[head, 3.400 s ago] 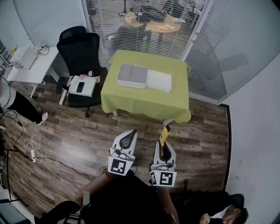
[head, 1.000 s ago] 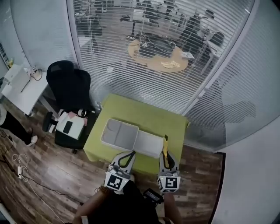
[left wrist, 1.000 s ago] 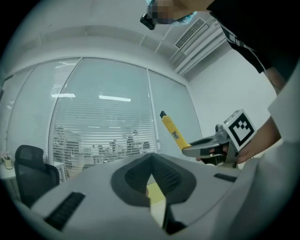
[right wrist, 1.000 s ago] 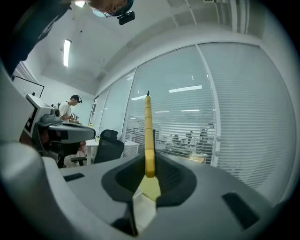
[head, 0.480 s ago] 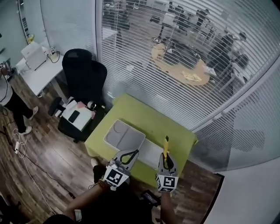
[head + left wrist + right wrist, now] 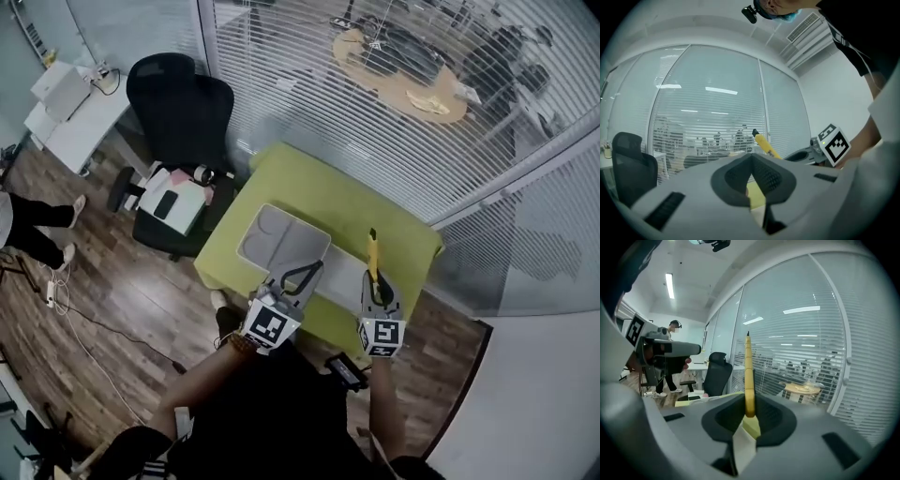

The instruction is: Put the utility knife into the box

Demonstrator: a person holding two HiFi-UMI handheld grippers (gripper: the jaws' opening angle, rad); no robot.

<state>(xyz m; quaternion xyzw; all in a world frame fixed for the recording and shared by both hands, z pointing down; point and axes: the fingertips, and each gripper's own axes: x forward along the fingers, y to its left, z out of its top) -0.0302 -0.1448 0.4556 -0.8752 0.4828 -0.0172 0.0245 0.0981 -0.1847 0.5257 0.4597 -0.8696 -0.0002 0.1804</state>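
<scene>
Above the green tabletop, right gripper is carrying the clamped utility knife, left gripper closed empty; next, lowering into the box

A black office chair stands beside the green-clothed surface, with a white object topped by a dark phone on its seat. A white desk sits at far left on the wood floor. Beyond the slatted blinds is a round wooden table.
</scene>
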